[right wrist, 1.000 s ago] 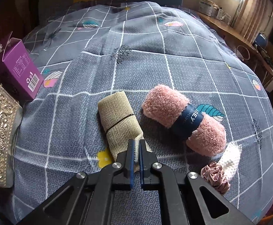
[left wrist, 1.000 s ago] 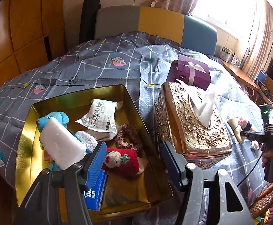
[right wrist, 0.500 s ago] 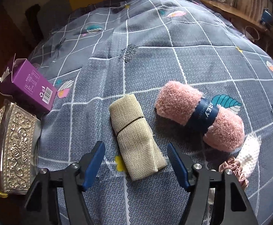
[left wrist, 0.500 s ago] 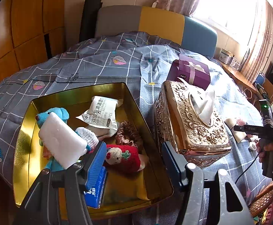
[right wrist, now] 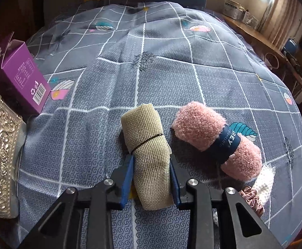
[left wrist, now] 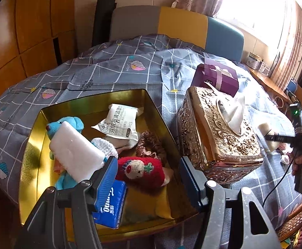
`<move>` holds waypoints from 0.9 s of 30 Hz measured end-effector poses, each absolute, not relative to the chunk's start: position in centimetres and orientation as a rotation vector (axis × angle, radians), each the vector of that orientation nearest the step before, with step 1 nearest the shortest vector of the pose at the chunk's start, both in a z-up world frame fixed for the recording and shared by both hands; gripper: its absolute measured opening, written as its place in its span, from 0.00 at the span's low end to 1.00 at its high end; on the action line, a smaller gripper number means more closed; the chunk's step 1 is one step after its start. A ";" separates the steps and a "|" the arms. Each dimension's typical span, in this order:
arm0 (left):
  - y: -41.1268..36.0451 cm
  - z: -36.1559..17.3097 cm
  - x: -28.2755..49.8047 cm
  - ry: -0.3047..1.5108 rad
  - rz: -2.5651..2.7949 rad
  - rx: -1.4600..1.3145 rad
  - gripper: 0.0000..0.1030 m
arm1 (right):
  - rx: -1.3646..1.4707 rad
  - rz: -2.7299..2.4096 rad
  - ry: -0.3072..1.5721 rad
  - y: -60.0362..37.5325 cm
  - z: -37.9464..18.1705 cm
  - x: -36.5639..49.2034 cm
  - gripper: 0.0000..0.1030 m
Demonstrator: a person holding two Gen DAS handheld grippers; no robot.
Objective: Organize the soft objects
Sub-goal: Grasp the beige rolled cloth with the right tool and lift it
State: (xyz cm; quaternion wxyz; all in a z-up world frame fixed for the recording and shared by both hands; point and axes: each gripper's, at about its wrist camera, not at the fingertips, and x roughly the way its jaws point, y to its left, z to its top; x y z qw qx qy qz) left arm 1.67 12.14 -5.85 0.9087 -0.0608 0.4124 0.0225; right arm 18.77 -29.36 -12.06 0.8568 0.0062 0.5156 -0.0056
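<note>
A beige mesh cloth roll [right wrist: 148, 145] tied with a dark band lies on the grey checked quilt [right wrist: 161, 72]. My right gripper [right wrist: 151, 159] is closing on its near half, and both blue pads touch its sides. Beside it lie a pink fluffy towel roll [right wrist: 202, 128] with a navy band, a pink scrunchie [right wrist: 252, 197] and a white knitted piece [right wrist: 265, 178]. My left gripper [left wrist: 147, 161] hangs open over the gold tin [left wrist: 157, 114], with nothing between its fingers. The tin holds a red plush [left wrist: 142, 170], a blue plush [left wrist: 74, 122], a white sponge [left wrist: 76, 151] and a wipes pack [left wrist: 119, 124].
An ornate gold tissue box [left wrist: 217, 132] stands right of the tin, with a purple gift box [left wrist: 215, 78] behind it. A blue tissue pack [left wrist: 111, 203] lies in the tin's near corner. A wooden shelf [right wrist: 254, 33] runs along the bed's right side.
My right gripper went from shut to wide open, then dropped onto the beige roll and closed in on both its sides. The left gripper stayed open over the tin.
</note>
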 end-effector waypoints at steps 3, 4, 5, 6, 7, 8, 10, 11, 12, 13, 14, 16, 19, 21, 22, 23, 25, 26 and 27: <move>12.2 -5.8 1.5 0.848 0.048 -0.123 0.60 | 0.043 -0.015 1.059 -29.2 -10.3 19.3 0.32; 12.2 -5.8 1.5 0.847 0.046 -0.124 0.60 | 0.043 -0.011 1.055 -29.0 -9.8 19.6 0.32; 12.2 -5.7 1.5 0.847 0.046 -0.124 0.60 | 0.036 -0.007 1.049 -28.8 -9.3 19.9 0.32; 12.3 -5.7 1.4 0.845 0.046 -0.124 0.60 | 0.027 -0.004 1.043 -28.3 -8.8 20.1 0.32; 12.4 -5.7 1.4 0.845 0.046 -0.124 0.60 | 0.023 0.000 1.036 -28.0 -8.2 20.3 0.32; 12.4 -5.7 1.4 0.845 0.046 -0.125 0.60 | 0.023 0.005 1.027 -27.6 -7.7 20.5 0.32; 12.6 -5.7 1.3 0.846 0.046 -0.128 0.60 | 0.027 0.014 1.003 -26.7 -6.4 20.8 0.32; 12.6 -5.8 1.3 0.846 0.048 -0.128 0.60 | 0.030 0.024 0.991 -26.3 -5.8 21.0 0.32; 12.7 -5.8 1.2 0.845 0.051 -0.129 0.60 | 0.034 0.037 0.974 -25.7 -5.0 21.0 0.32; 12.7 -5.8 1.2 0.845 0.052 -0.129 0.60 | 0.035 0.052 0.957 -25.1 -4.2 21.1 0.32; 12.8 -5.8 1.1 0.844 0.053 -0.130 0.60 | 0.034 0.069 0.940 -24.4 -3.5 21.1 0.32; 12.9 -5.8 1.0 0.842 0.056 -0.133 0.60 | 0.025 0.112 0.904 -22.6 -1.8 21.1 0.32; 13.2 -5.7 0.9 0.839 0.062 -0.138 0.60 | -0.004 0.182 0.849 -19.7 0.5 20.7 0.32; 13.4 -5.7 0.7 0.837 0.064 -0.142 0.60 | -0.021 0.241 0.813 -17.6 2.0 20.2 0.32; 13.5 -5.7 0.7 0.836 0.066 -0.144 0.60 | -0.033 0.268 0.798 -16.5 2.6 19.8 0.33; 13.6 -5.7 0.7 0.836 0.067 -0.148 0.60 | -0.047 0.297 0.785 -15.5 3.1 19.5 0.33; 14.0 -5.7 0.6 0.835 0.072 -0.156 0.60 | -0.074 0.356 0.766 -13.4 3.9 18.8 0.33; 14.1 -5.7 0.5 0.834 0.075 -0.157 0.60 | -0.086 0.390 0.762 -12.3 4.2 18.4 0.33; 14.3 -5.8 0.4 0.834 0.078 -0.160 0.60 | -0.101 0.425 0.757 -11.1 4.4 17.9 0.33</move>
